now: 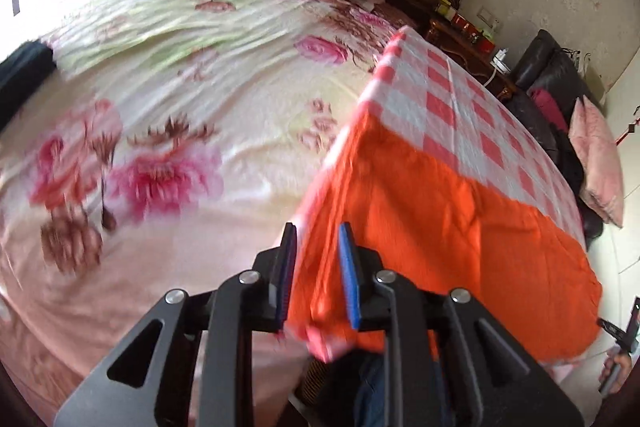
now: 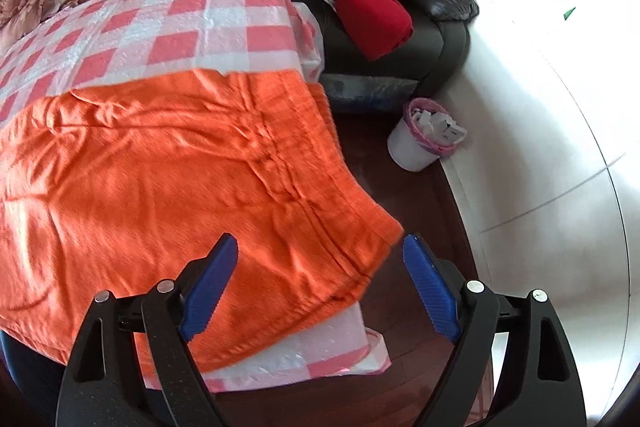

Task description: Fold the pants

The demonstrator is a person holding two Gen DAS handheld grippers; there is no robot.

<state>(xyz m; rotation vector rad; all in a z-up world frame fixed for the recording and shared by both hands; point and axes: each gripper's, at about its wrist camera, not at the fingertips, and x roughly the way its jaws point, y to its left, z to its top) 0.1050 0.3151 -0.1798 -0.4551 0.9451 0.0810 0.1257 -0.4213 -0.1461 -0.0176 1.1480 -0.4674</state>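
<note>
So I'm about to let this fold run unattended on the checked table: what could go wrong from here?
Two risks stand out. The left gripper has closed around the orange pants right at the table's corner, and checked tablecloth seems bunched by its fingers, so it may lift too. The right gripper hangs open at the pants' overhanging corner; if it misses, that corner could slide off toward the wastebasket.

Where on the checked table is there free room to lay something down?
Free: the red-and-white checked tablecloth beyond the orange fabric pants, up to its far edge by the black leather sofa. Crowded: the near half, which the pants cover.
</note>
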